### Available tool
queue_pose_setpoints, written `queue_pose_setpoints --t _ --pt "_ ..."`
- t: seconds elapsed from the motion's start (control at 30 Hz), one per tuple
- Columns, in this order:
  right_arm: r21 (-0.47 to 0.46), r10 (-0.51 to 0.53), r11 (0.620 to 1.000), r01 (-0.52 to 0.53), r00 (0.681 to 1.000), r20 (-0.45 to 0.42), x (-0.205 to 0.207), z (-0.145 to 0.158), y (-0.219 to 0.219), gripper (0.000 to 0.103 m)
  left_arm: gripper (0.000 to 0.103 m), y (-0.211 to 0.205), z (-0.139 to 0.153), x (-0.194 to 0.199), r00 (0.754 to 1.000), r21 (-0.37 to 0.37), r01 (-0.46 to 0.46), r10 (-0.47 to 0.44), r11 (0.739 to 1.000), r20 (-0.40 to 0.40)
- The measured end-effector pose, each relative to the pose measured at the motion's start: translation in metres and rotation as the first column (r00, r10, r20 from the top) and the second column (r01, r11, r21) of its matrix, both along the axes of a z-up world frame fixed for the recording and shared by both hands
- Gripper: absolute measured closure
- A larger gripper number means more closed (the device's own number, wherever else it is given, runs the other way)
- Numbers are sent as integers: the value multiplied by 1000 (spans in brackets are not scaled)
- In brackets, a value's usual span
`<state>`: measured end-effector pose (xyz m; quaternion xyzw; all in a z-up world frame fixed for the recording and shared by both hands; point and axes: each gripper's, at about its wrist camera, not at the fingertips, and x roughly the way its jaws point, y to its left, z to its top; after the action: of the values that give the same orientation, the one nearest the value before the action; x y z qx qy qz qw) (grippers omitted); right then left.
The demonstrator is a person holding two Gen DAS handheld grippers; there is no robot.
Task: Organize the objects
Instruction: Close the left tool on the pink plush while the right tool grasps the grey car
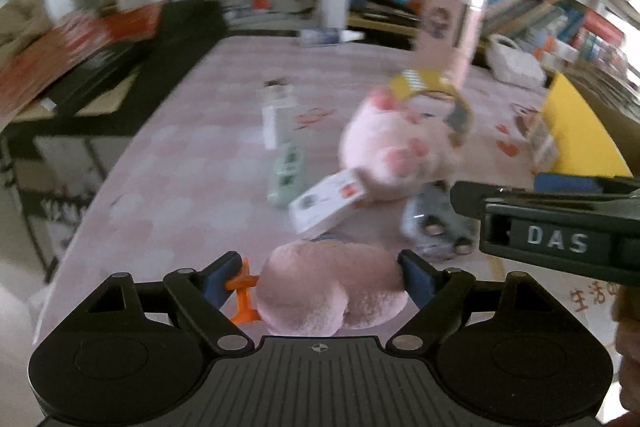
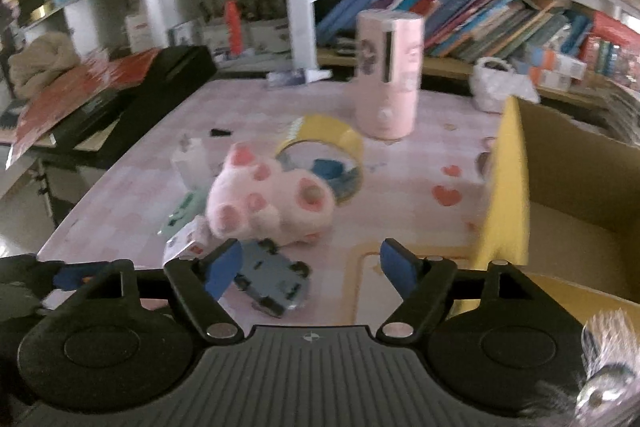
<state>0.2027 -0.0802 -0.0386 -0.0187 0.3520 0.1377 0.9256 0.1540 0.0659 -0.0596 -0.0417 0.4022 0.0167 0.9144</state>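
My left gripper (image 1: pixel 320 277) is shut on a round pink plush toy (image 1: pixel 332 291) with an orange part (image 1: pixel 242 297) against the left pad. My right gripper (image 2: pixel 312 265) is open over the pink table (image 2: pixel 400 187), with nothing between its pads. A grey toy car (image 2: pixel 272 283) lies just behind its left finger. Beyond it a pink pig plush (image 2: pixel 264 195) lies against a yellow tape roll (image 2: pixel 320 151). A pink cylinder (image 2: pixel 390 75) stands farther back. In the left wrist view the right gripper (image 1: pixel 520 203) reaches in from the right above the car (image 1: pixel 436 227).
An open cardboard box with a yellow flap (image 2: pixel 508 187) stands at the table's right. A small white box (image 1: pixel 328 203), a green strip (image 1: pixel 286 171) and a white bottle (image 1: pixel 276 115) lie left of the pig. Behind are a white basket (image 2: pixel 496 83), bookshelves and a black machine (image 2: pixel 160 87).
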Motion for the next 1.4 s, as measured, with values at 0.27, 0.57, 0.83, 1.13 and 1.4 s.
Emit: queue_pose_setpoints --t 0.27,0.57,0.83,1.13,1.4 --pt "-101 125 986 -134 988 -91 26 -34 33 26 18 27 6 -14 994 2 -112 112 994 -13" --pt "-115 157 979 -170 981 -114 33 -41 33 45 17 24 20 -17 994 3 -109 109 994 21" --pt "-14 130 991 -131 990 -48 3 -4 18 45 17 9 40 -29 996 -7 -36 37 999 85" --pt "14 -3 1000 3 1000 3 -47 19 -12 45 17 -4 55 -63 986 -9 67 -65 998 155" --pt "17 -119 993 119 993 -19 -96 19 -31 45 17 -10 53 -92 977 -29 153 -147 988 157"
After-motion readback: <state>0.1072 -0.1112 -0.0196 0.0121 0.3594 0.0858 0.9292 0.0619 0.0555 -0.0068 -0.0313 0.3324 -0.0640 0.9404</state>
